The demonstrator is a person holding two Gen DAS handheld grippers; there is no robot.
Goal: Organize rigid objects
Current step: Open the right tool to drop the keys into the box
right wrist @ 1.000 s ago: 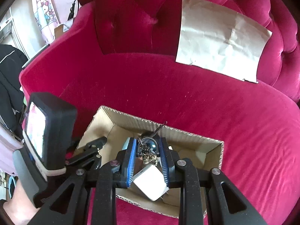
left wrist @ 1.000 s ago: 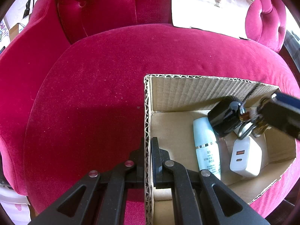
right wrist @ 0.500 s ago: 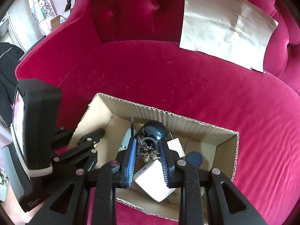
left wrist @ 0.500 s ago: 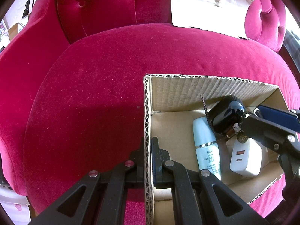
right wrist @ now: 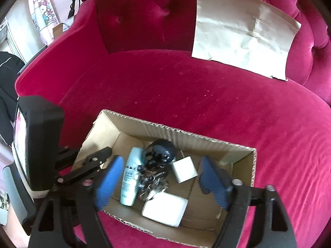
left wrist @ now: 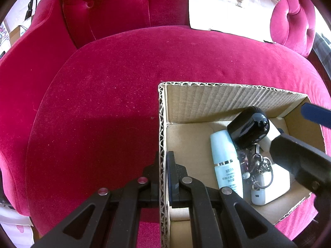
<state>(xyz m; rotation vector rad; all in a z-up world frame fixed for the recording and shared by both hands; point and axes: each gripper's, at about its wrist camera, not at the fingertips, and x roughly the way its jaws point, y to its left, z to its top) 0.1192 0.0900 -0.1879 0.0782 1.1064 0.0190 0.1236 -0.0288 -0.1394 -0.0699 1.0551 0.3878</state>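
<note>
A cardboard box [right wrist: 238, 163] sits on a crimson velvet armchair seat [right wrist: 206, 103]. The left gripper [left wrist: 163, 165] has its fingers clamped on the box's near wall. The right gripper [right wrist: 161, 184] has just been opening — fingers wide apart above the box, nothing between them. Inside lie a black key fob with keys [right wrist: 159, 157], a pale blue bottle [right wrist: 130, 177] and two white chargers [right wrist: 165, 208] — touching.

Left gripper [left wrist: 163, 169]: matte black linkage arms, triangular cut-outs, silver round rivets at the pivots, lower centre of frame. Right gripper [right wrist: 163, 184]: same black frame, silver rivets, blue pads [right wrist: 108, 183] lining the jaws. Black boxy housing, lower left.
</note>
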